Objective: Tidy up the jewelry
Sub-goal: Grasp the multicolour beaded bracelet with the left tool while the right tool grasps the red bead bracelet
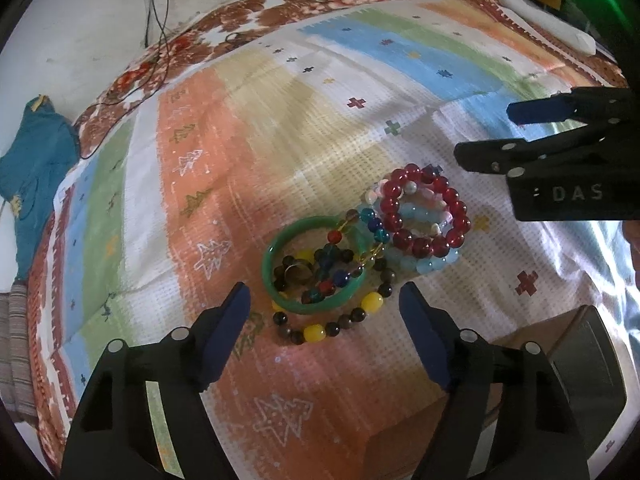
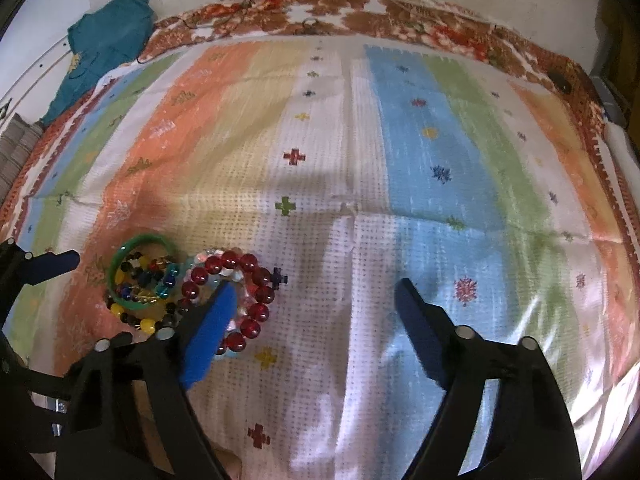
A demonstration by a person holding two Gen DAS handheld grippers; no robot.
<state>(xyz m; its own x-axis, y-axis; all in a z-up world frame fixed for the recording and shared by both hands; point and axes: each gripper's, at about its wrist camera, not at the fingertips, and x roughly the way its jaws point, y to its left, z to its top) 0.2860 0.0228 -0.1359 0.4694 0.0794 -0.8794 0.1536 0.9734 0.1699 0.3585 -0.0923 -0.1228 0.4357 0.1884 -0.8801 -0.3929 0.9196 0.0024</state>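
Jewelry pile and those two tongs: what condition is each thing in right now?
Green bangle: lying flat, beads and a ring inside it.
Red bead bracelet: on top of the pale blue and pink bracelets.
Yellow-and-dark bead bracelet: partly under the bangle.
Left tongs: open, empty, just short of the pile.
Right tongs: open, empty.
Cardboard box: open.

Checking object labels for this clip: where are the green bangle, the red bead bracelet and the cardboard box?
green bangle (image 1: 269,271): left wrist view, on its left rim.
red bead bracelet (image 1: 401,239): left wrist view, on a lower-left bead.
cardboard box (image 1: 532,330): left wrist view, on its brown flap.
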